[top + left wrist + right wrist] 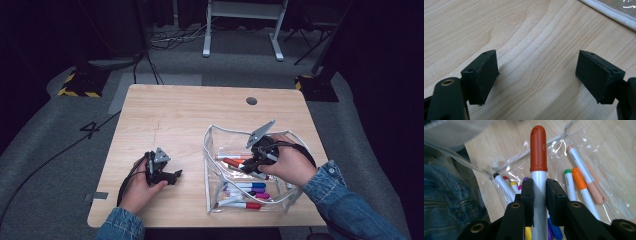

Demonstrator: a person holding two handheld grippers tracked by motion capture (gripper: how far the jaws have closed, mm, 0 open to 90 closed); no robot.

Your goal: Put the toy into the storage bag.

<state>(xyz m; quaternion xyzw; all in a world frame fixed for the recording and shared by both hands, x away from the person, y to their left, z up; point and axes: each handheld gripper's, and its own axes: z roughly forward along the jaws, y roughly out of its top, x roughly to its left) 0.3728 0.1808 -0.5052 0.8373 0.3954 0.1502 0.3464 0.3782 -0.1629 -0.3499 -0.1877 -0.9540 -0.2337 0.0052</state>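
Right tongs: my right gripper (539, 195) is clenched on the white barrel of a red-capped marker (538, 150), cap pointing away from me, inside the clear pouch (212, 135) near the tabletop's right front corner.
Left tongs: my left gripper (536, 75) is released, jaws wide apart over bare wood near the front left, holding nothing.
Doing it well: I judge I'm lowering this marker into the pouch. I should keep the squeeze firm, tilt the barrel flat alongside the others, and let go only once it rests, clear of the pouch's white rim.
Count, near to far: two grippers; one pouch; one marker in my grip; about eight loose markers (579, 180) in the pouch, some overlapping, so uncertain; one wooden table (170, 115).
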